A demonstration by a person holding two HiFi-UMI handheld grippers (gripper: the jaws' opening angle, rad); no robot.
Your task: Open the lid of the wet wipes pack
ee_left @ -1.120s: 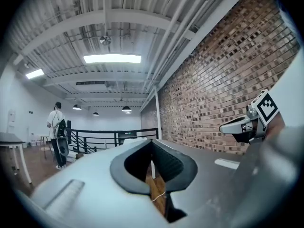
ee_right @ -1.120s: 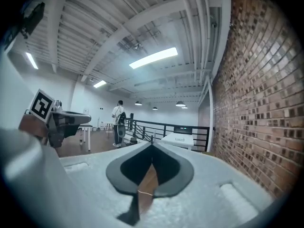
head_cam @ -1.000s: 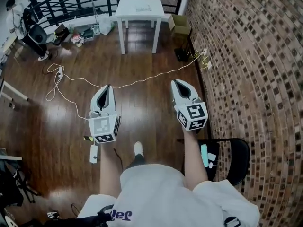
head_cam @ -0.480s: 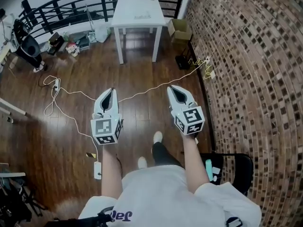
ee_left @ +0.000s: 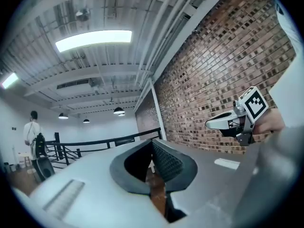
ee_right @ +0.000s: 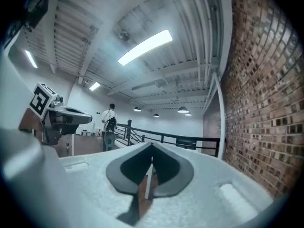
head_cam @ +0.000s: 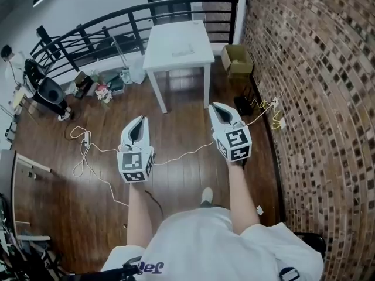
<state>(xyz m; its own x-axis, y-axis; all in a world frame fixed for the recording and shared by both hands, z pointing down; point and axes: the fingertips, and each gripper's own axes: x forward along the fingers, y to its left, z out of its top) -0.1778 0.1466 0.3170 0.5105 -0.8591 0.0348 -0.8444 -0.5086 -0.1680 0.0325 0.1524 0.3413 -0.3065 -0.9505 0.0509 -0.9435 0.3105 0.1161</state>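
Left tool (head_cam: 139, 122), right tool (head_cam: 217, 108) closed (shoe (head_cam: 205, 195) only overhead).

Small pale pack (head_cam: 183, 52), flat on white table (head_cam: 164, 44), details unclear

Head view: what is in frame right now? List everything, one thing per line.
white square table: one, white, ahead by the railing
brown cardboard box: one, brown, on the floor right of the table
black metal railing: one, black, behind the table
thin white cable: one, white, trailing across the dark wooden floor
red brick wall: one, red-brown, right side
left gripper: one, white, jaws together, empty
right gripper: one, white, jaws together, empty
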